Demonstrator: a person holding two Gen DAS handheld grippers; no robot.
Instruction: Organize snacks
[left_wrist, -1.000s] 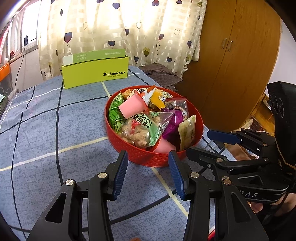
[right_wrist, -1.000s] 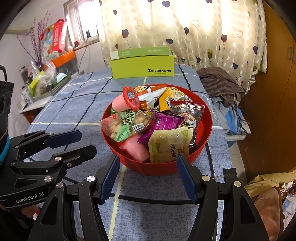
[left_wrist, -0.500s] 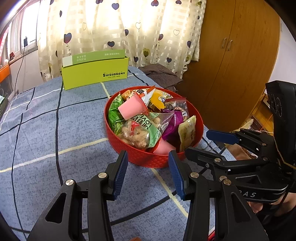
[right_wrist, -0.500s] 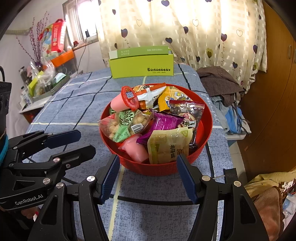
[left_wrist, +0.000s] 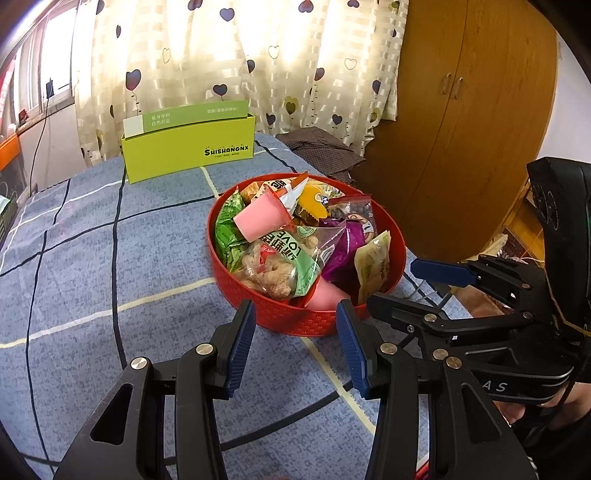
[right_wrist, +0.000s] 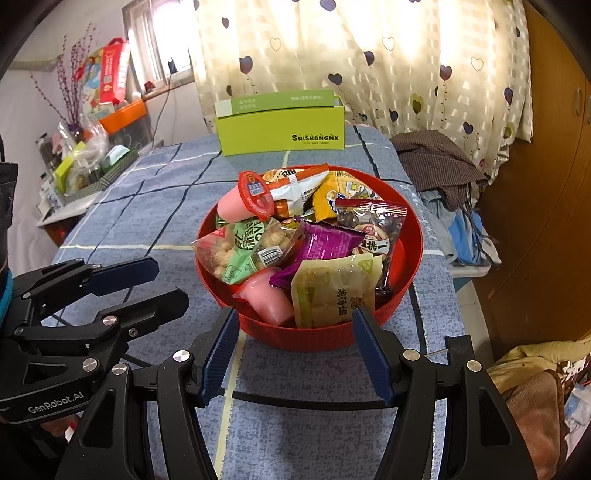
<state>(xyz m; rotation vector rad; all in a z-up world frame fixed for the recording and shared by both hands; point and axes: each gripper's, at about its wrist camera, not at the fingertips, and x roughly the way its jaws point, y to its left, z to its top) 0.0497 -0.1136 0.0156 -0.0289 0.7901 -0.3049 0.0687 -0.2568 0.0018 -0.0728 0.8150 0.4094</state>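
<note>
The red basket (right_wrist: 413, 254) heaped with snack packets sits on the blue checked tablecloth (left_wrist: 74, 266), in front of the green box (left_wrist: 188, 147); only the right wrist view shows the cluttered side shelf (right_wrist: 85, 158) to the basket's left, while only the left wrist view shows the wooden wardrobe doors (left_wrist: 461, 122) to its right. Both the left gripper (left_wrist: 295, 341) and the right gripper (right_wrist: 295, 350) hang just short of the basket's near rim, fingers spread and holding nothing. Since a second ago the basket has drawn slightly closer in both views, and nothing in it has shifted.

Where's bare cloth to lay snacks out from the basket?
Free: the blue checked cloth left of the red basket, running back to the green box. A narrower strip lies between basket and box. Crowded: the basket itself, and its right side, close to the table edge by the brown clothes.
</note>
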